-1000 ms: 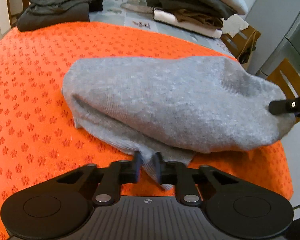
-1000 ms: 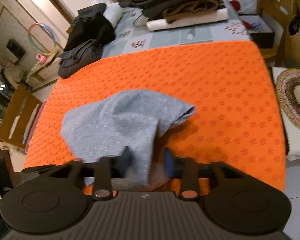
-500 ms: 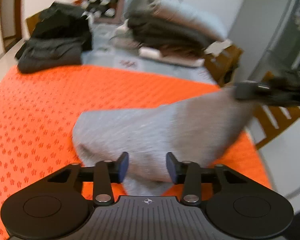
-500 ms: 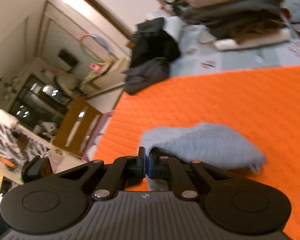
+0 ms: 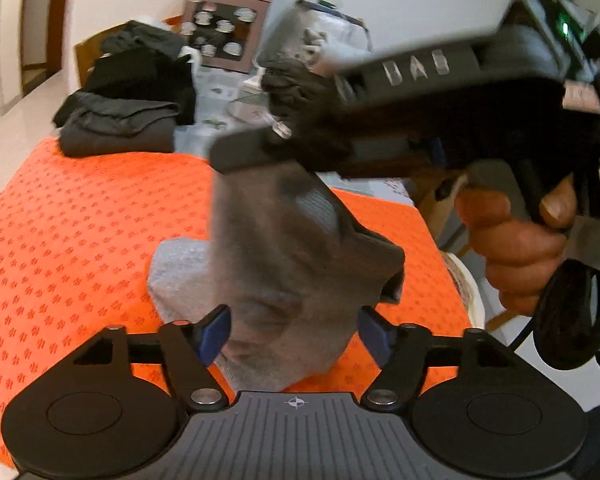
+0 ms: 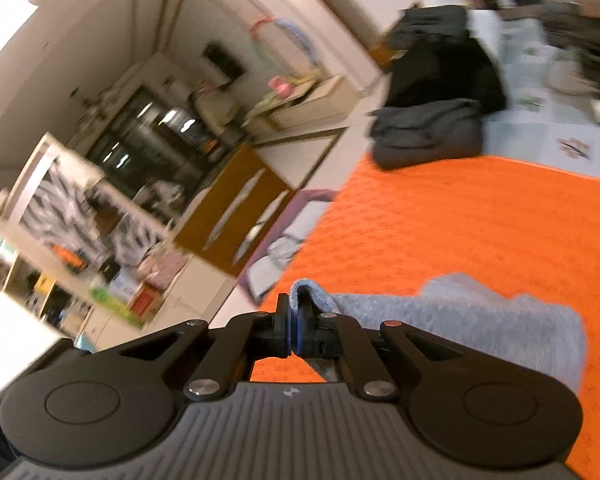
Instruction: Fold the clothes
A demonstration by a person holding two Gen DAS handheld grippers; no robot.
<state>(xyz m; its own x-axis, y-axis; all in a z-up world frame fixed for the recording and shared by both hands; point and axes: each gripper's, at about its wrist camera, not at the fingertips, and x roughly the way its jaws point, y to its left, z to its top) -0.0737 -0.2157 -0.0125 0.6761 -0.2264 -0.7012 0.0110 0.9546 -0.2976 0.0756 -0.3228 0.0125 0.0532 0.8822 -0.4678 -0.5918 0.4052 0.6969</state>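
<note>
The grey garment [image 5: 284, 264] hung partly lifted above the orange cover [image 5: 80, 232], one edge raised and its lower part resting on the cover near the front edge. The right gripper [image 6: 293, 330] had its fingers clenched on a fold of that edge, with fabric showing between the pads in the right wrist view. In the left wrist view the same gripper appeared above the cloth, held by the person's hand [image 5: 516, 240], and the garment draped down from it. The left gripper [image 5: 294, 330] was below, its fingers released and opening; cloth lay between them, but the pads did not press on it. The step in hand appeared to be the carrying of one edge across for a fold, with the left side let go. The next move probably called for laying the raised edge flat over the resting part and aligning the edges before release. Dark folded clothes [image 5: 120, 128] lay beyond the cover, well apart.
</note>
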